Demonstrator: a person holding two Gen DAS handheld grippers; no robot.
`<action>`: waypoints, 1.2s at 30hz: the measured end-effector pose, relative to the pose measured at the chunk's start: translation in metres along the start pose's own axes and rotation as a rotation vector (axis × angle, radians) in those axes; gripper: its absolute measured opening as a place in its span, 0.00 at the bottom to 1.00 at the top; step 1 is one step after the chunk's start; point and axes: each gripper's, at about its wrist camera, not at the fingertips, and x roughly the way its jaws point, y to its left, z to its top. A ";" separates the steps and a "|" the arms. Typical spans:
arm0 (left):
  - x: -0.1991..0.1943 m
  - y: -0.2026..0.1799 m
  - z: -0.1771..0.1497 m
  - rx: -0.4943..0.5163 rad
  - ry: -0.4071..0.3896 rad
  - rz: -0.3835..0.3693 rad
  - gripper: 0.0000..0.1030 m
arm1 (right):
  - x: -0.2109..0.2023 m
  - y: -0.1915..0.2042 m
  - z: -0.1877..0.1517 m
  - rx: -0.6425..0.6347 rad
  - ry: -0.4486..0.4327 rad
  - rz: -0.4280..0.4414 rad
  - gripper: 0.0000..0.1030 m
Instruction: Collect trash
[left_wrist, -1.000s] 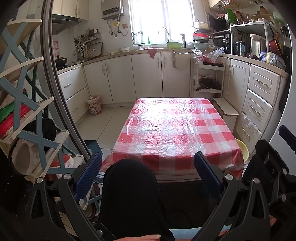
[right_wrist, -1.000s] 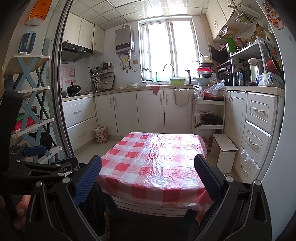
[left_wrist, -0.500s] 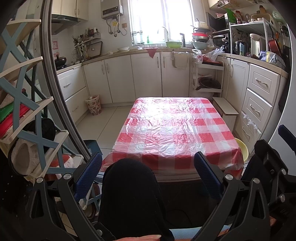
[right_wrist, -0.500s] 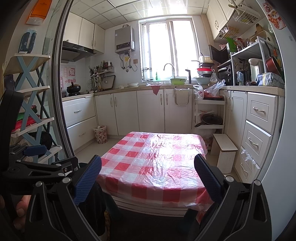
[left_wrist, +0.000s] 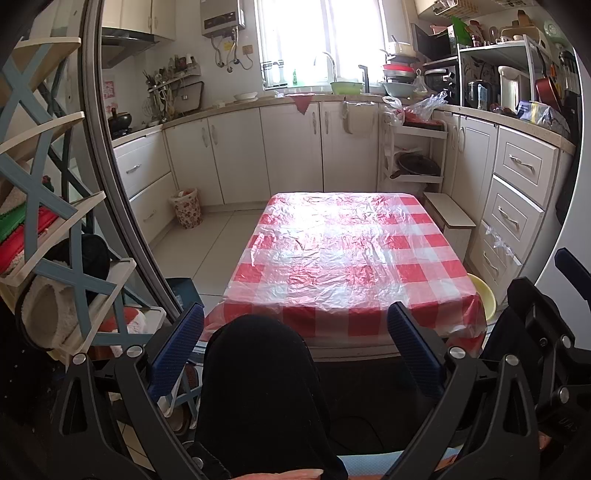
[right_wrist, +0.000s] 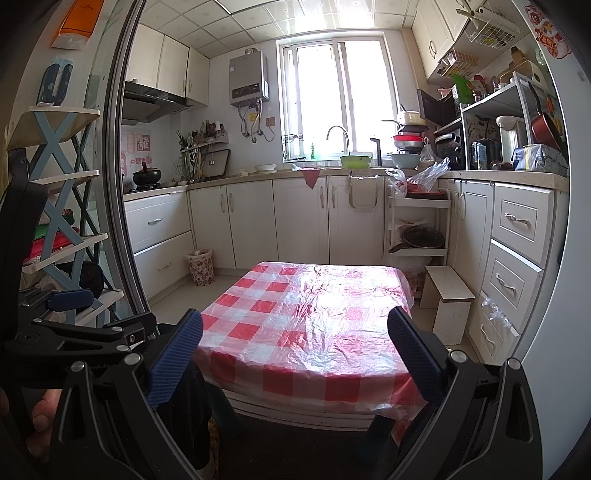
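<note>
Both grippers held wide apart before a checked surface in a kitchen.

The left gripper (left_wrist: 295, 338) and right gripper (right_wrist: 295, 341) have their blue fingers (right_wrist: 175, 360) spread, nothing between them. The surface (left_wrist: 347, 254), under a red-and-white cloth with clear plastic, lies ahead; no trash shows on it. A patterned bin (right_wrist: 201, 266) stands on the floor by the left cabinets, well apart from the surface. A dark knee (left_wrist: 258, 387) sits between the left fingers.

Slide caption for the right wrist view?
Open right gripper faces a checkered table; floral bin by the cabinets.
</note>
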 end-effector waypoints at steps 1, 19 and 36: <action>0.000 0.000 0.000 0.000 0.001 0.000 0.93 | 0.000 0.000 0.000 0.000 0.000 0.000 0.93; 0.001 -0.001 -0.001 0.001 0.004 -0.001 0.93 | 0.000 0.000 0.001 0.000 0.002 0.000 0.93; 0.002 -0.002 -0.002 -0.002 0.008 -0.002 0.93 | 0.001 0.001 -0.004 -0.003 0.006 0.002 0.93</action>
